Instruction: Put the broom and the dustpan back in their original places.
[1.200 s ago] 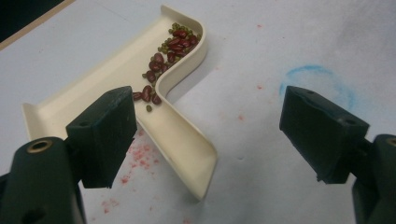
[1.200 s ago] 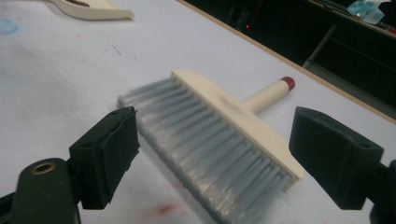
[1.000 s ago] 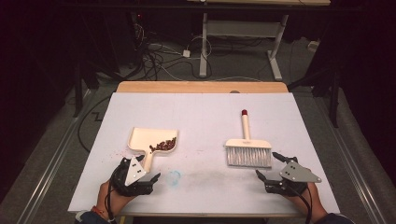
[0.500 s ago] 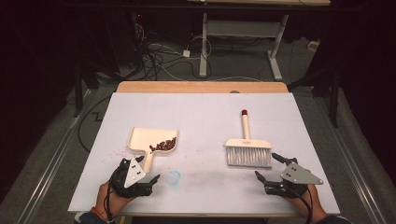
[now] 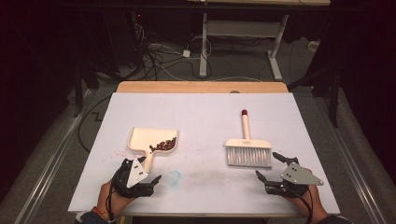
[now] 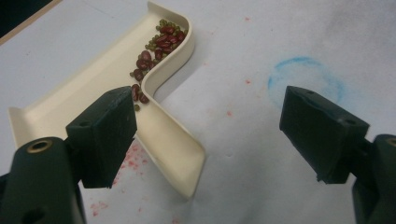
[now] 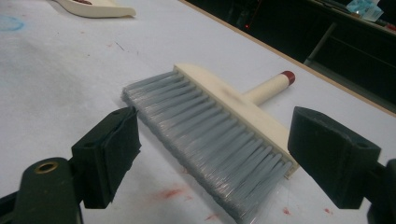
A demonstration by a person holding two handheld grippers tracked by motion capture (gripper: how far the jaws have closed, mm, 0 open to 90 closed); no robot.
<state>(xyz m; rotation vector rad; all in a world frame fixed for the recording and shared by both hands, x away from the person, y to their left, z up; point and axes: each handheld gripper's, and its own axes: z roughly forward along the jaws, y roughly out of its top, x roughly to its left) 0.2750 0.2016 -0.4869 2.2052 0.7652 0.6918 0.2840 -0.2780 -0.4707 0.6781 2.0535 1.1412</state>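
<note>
**A:** Report your left gripper (image 5: 148, 176).

**B:** Your left gripper sits at the table's near edge, at about 7 o'clock from the table centre in the high view. Its jaws stand wide apart and hold nothing. In the left gripper view, the dustpan (image 6: 105, 93) lies ahead at 11 o'clock, its handle running down between the jaws and passing just beside the left one; whether they touch cannot be told. Beans (image 6: 156, 49), red and green, are heaped against the pan's back wall. A blue ring (image 6: 303, 81) is marked on the table (image 5: 201, 116) at 1 o'clock from the jaws.

**A:** Report your right gripper (image 5: 270, 167).

**B:** Your right gripper sits at the near edge, at about 5 o'clock from the table centre. Its jaws are also spread wide and empty. In the right gripper view, the brush (image 7: 219, 126) lies flat just ahead, bristles toward the gripper and reaching down between the jaws, clear of both. Its red-tipped handle points away at 1 o'clock.

**A:** Relation of dustpan to brush?

**B:** In the high view the dustpan lies at 9 o'clock from the brush, well apart. Red specks dot the table near both.
</note>
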